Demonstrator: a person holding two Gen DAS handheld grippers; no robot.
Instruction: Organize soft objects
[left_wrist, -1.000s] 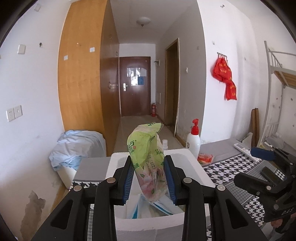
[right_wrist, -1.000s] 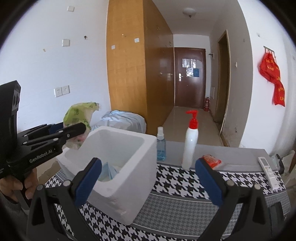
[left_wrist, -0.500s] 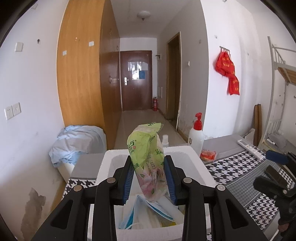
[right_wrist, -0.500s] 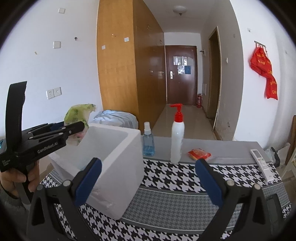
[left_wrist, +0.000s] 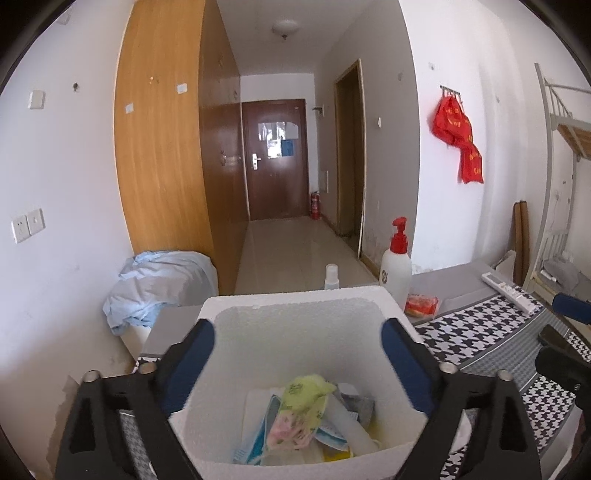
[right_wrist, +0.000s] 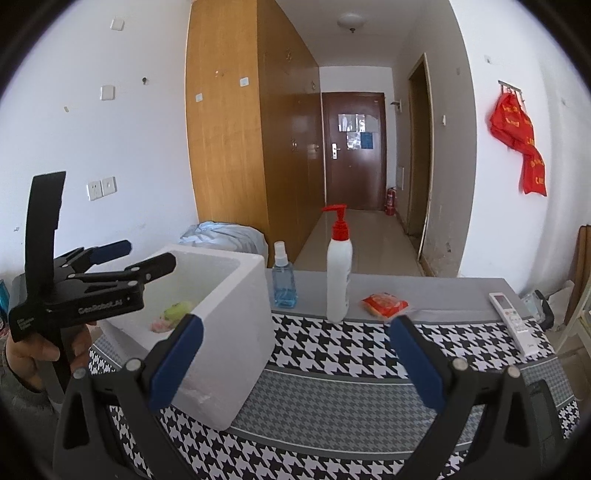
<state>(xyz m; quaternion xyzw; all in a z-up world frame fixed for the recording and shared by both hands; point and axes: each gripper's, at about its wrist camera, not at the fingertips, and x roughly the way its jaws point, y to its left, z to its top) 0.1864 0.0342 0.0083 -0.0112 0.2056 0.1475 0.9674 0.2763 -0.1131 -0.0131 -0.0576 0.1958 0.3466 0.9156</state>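
Observation:
A white foam box (left_wrist: 295, 297) stands on the houndstooth tablecloth. A green and pink soft packet (left_wrist: 301, 404) lies loose inside it on top of other soft packs. My left gripper (left_wrist: 297, 350) hovers over the box's near side, its jaws opening wide with nothing between them. In the right wrist view the left gripper (right_wrist: 136, 256) hangs above the box (right_wrist: 236, 332), and the green packet (right_wrist: 177, 310) shows inside. My right gripper (right_wrist: 295, 356) is open and empty over the cloth, right of the box. A red soft packet (right_wrist: 384, 304) lies on the table beyond it.
A white pump bottle (right_wrist: 340, 273) and a blue spray bottle (right_wrist: 283, 286) stand behind the box. A remote control (right_wrist: 511, 321) lies at the table's right. A hand (right_wrist: 33, 350) holds the left gripper. A blue cloth pile (left_wrist: 159, 284) sits beyond the table's left.
The left gripper opened and let go of the green packet, which fell into the foam box. The right gripper drifted slightly right along the table.

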